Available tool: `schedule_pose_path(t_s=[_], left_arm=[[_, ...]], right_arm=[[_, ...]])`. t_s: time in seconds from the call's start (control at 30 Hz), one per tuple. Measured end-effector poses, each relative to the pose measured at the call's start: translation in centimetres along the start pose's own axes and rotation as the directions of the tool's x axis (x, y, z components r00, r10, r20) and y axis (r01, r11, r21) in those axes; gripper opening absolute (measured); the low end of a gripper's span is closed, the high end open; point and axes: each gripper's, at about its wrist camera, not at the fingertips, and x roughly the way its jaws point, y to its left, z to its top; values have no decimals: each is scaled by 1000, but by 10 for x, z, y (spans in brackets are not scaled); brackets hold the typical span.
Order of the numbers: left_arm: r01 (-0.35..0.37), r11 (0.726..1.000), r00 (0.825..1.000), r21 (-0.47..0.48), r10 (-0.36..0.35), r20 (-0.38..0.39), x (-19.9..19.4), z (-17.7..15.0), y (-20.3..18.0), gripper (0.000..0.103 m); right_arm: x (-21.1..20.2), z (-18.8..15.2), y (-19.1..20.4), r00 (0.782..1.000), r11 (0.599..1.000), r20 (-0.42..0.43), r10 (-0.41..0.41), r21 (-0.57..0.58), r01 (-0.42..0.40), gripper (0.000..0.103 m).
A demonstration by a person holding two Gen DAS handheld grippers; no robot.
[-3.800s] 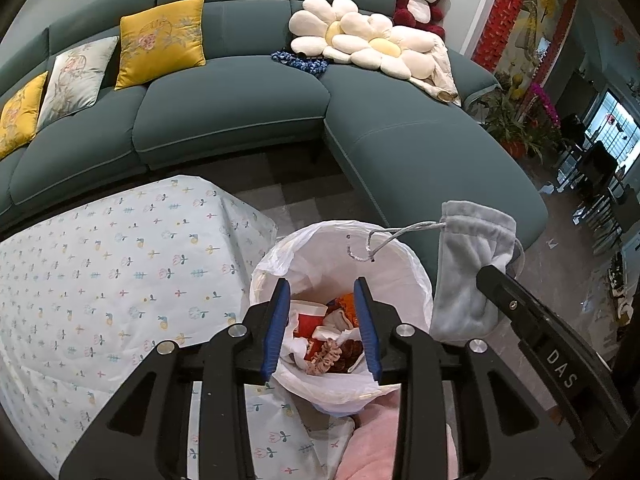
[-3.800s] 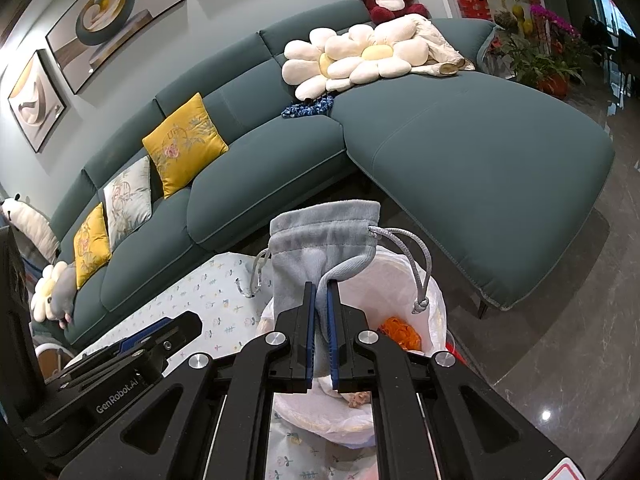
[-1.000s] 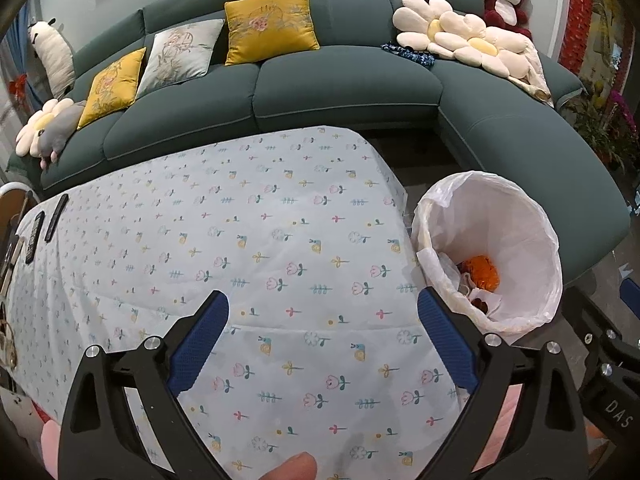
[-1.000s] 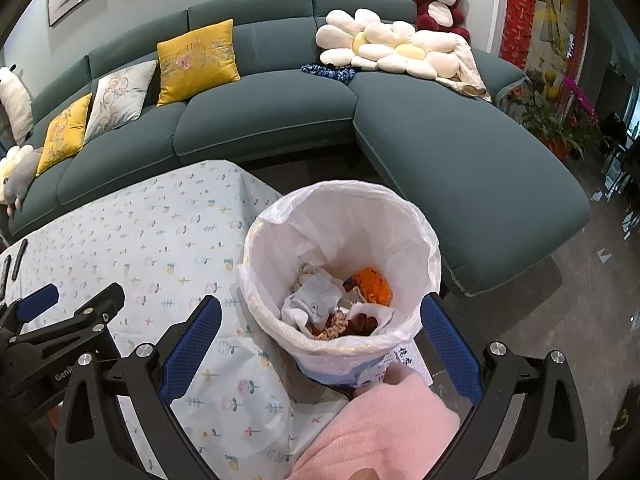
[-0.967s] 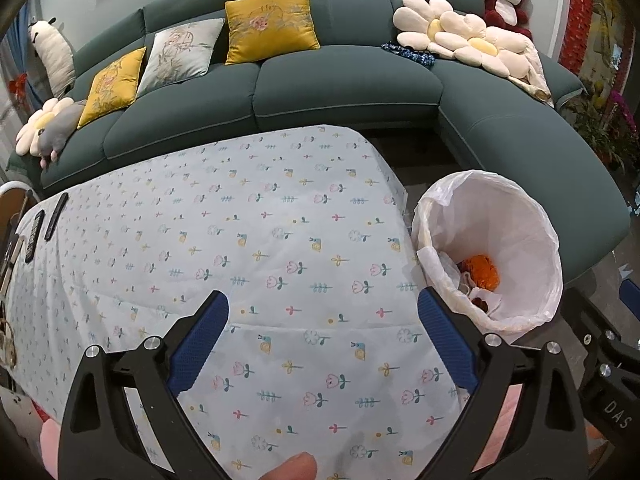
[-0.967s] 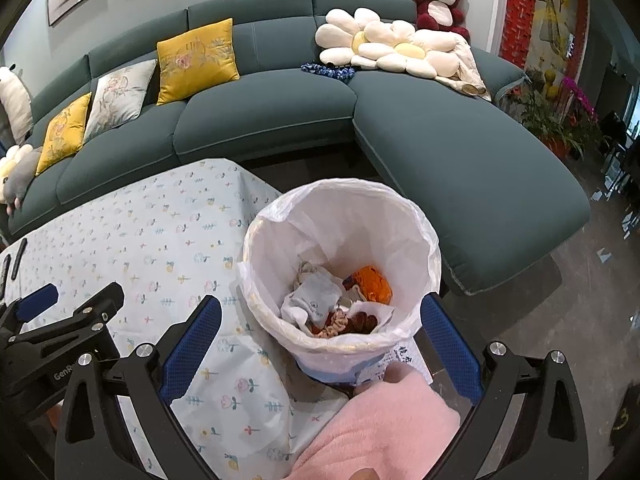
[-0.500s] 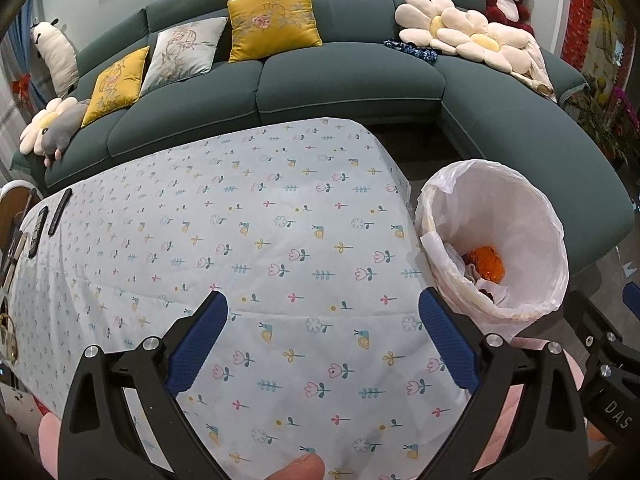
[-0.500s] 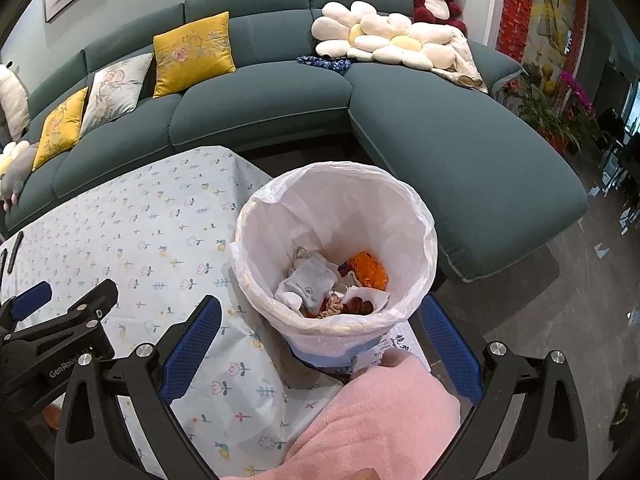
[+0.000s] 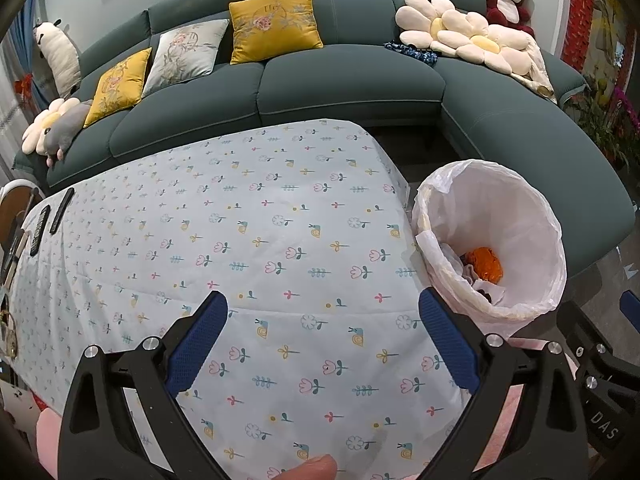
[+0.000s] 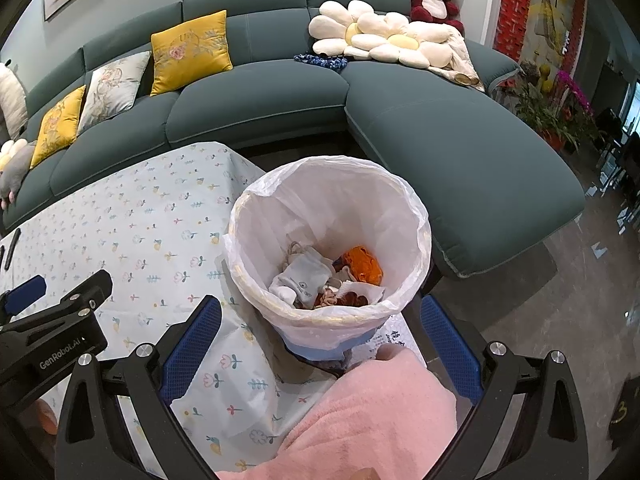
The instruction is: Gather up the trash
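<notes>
Holding both tools over the scene, we keep our left gripper (image 9: 322,338) spread wide and empty above the near part of the worktop (image 9: 248,232), which is covered by a floral tablecloth. Our right gripper (image 10: 320,342) is likewise wide apart and grasps nothing, hanging just above the trash bin (image 10: 332,320) that stands off the worktop's right edge. Inside its white liner lie a grey drawstring pouch (image 10: 306,278), an orange scrap (image 10: 362,266) and crumpled paper. A pink sleeve (image 10: 372,412) sits below. Beyond the worktop's far edge runs a teal sofa (image 9: 344,88).
</notes>
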Motion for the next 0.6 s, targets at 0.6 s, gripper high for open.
schedule_pose_path(t_s=[0.6], left_arm=[[1,1000,1000,-7,-1,3,-4,-2,-3,92]], right_arm=[[1,-2,0,1000,1000,-7,1,-7,-1,96]])
